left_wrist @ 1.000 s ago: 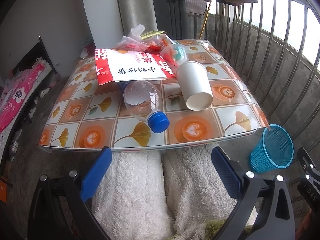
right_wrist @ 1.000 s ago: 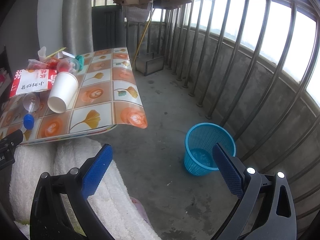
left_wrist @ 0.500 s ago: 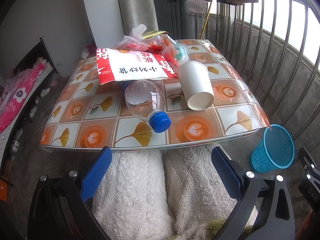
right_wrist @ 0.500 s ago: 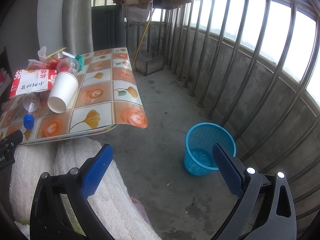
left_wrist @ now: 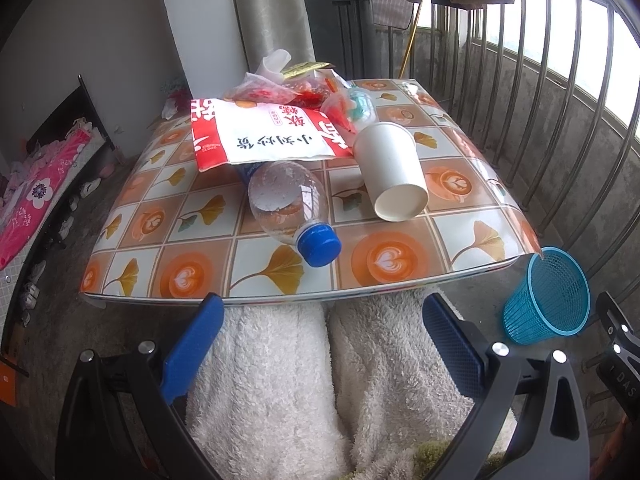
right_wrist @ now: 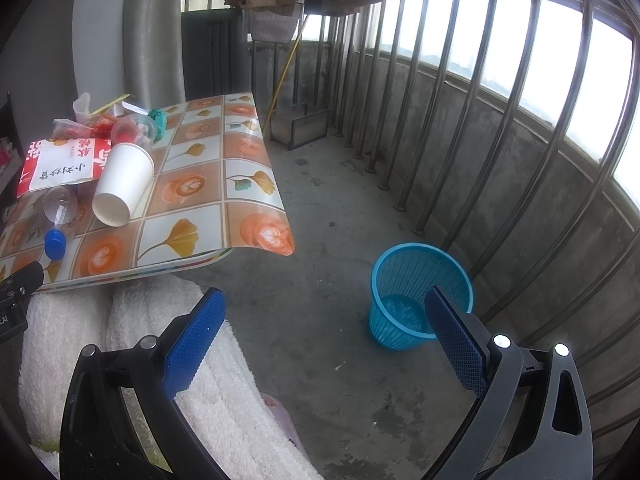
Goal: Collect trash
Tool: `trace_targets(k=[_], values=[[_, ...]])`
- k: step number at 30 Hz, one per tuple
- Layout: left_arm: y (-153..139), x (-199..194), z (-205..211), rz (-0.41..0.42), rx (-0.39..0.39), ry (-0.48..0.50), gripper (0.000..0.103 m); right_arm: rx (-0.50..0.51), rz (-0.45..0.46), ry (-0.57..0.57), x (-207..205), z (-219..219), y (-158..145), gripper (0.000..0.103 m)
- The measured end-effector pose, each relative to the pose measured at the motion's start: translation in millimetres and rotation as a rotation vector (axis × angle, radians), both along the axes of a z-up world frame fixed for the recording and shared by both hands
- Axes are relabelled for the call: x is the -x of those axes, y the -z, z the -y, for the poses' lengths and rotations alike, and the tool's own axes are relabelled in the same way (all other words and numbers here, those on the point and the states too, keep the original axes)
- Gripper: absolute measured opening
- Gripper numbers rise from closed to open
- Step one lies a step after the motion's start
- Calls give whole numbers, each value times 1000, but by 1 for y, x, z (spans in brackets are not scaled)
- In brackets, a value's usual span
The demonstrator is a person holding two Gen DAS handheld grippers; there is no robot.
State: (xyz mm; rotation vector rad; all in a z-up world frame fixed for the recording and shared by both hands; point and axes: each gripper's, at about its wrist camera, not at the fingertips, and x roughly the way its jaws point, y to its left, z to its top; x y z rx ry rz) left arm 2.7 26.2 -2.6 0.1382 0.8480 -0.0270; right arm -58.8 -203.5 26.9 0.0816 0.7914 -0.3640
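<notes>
The left hand-held gripper point(left_wrist: 322, 334) is held wide apart and empty, low before the near edge of the desk point(left_wrist: 400, 280), above white fleece-covered legs point(left_wrist: 280, 380). On the desk a clear bottle point(left_wrist: 286, 200) is laid on its side, its blue cap point(left_wrist: 319, 246) turned toward the gripper; a white paper cup point(left_wrist: 390, 172) is laid just beside it on the right, mouth toward the near edge. Behind them a red-and-white bag point(left_wrist: 266, 136) is spread flat, its near edge lying over the far end of the bottle, and a heap of plastic wrappers point(left_wrist: 300, 88) is piled at the far side. The right hand-held gripper point(right_wrist: 322, 332) is likewise spread wide and empty, held over the concrete floor point(right_wrist: 320, 240). A blue basket point(right_wrist: 416, 292) is stood on the floor to the right of the desk, near the railing point(right_wrist: 500, 120), well apart from the trash; its contents cannot be made out.
</notes>
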Motion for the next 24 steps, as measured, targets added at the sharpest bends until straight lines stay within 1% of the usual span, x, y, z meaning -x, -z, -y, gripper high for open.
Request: trace_targets(k=[4,8,11,13,15,18,21,24], values=[[-3,-6,-5,23,-28,9,97,6,8,-22,-7,-3,0,95],[-12,-16,-22,65,-51,-9,97,22,65,-89,-26,-5,-11,95],[-17,-26,-44,72,-22,-12,97,35,108,-184,-46,-17,-23,95],[-18,-34,-59,69,14,-11,97,10,138,-252,-60,-25,-29,95],[-18,-39,-74,86,51,-8,98,-54,163,-318,-73,-32,-33,95],[-20,-44,-97,138,146,5,98,-182,157,-397,-96,-43,-33,95],[-23,-52,-118,170,293,36,98,-343,95,-455,-122,-52,-24,95],[-27,-65,-130,176,374,43,97,-500,25,-485,-148,-59,-13,94]])
